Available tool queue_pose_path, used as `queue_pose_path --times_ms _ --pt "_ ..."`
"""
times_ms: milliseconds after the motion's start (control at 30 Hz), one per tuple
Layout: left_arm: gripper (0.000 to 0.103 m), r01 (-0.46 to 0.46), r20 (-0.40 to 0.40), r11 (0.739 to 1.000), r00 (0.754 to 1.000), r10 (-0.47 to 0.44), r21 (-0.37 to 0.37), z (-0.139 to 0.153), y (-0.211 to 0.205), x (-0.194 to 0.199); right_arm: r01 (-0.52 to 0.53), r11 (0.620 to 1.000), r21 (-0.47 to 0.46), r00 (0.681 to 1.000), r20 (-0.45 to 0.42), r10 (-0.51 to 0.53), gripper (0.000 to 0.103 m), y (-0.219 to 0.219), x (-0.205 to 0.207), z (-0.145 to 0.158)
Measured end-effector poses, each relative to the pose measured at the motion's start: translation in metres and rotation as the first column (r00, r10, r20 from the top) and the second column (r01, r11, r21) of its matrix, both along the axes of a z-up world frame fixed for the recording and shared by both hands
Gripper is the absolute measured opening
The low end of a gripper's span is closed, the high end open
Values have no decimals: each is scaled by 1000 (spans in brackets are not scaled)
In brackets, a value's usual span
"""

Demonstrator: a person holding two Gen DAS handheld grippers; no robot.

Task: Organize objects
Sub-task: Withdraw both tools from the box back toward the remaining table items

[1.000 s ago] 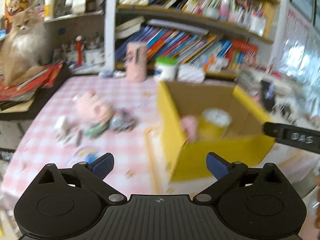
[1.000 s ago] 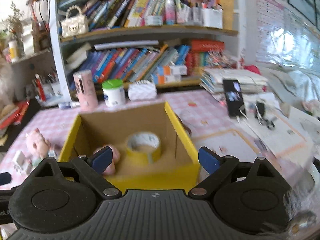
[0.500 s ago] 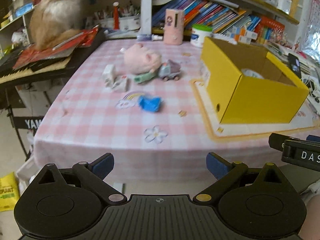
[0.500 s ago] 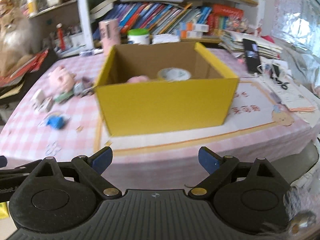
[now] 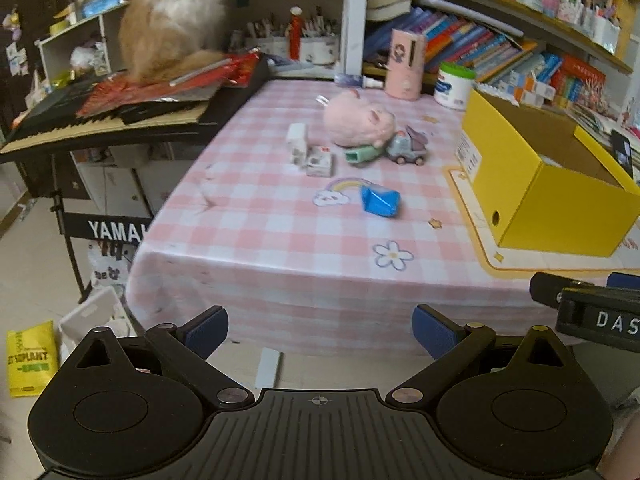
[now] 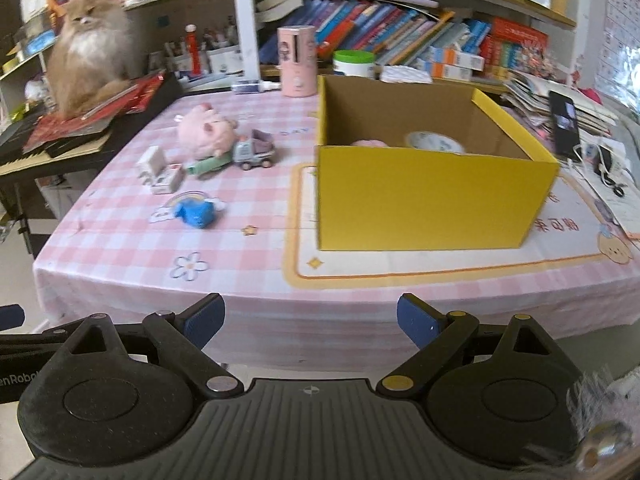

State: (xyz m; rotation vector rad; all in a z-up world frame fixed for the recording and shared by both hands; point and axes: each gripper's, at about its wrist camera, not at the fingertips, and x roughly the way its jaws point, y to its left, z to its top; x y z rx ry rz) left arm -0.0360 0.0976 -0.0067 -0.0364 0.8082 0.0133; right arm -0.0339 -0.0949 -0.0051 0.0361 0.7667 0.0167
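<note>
A yellow cardboard box [image 6: 432, 204] stands on the pink checked table [image 6: 120, 248], holding a tape roll [image 6: 434, 144] and a pink item [image 6: 368, 143]. Left of it lie a pink plush pig [image 6: 206, 134], a grey toy truck [image 6: 254, 154], a green item [image 6: 208, 164], two white blocks [image 6: 160, 174] and a blue item [image 6: 198, 214]. The box [image 5: 556, 200], pig [image 5: 358, 122], truck [image 5: 408, 150] and blue item [image 5: 380, 202] also show in the left wrist view. My left gripper [image 5: 320, 326] and right gripper [image 6: 310, 318] are open, empty, and held off the table's front edge.
A cat [image 5: 172, 20] sits on a keyboard [image 5: 80, 116] left of the table. Bookshelves [image 6: 400, 36], a pink canister [image 6: 296, 62] and a white jar [image 6: 354, 64] stand at the back. A phone [image 6: 564, 124] and papers lie to the right. A yellow bag [image 5: 30, 356] lies on the floor.
Both grippers have pulled back from above the box to beyond the table's front edge and dropped lower. Both stay open and empty.
</note>
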Motion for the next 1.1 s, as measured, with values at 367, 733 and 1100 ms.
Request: queue_pose_path --times_ms 367,733,1100 --pt "100 -78 26 997 997 78 -4 8 27 -3 -67 998 -15 998 -4 67 94 29 0 4" --pt "100 -49 -15 999 999 49 -5 -1 24 15 -138 990 -18 990 -21 137 91 40 12 1" --pt "100 -69 -26 998 997 69 9 -4 27 58 -192 981 -2 980 -57 192 87 45 62 -8"
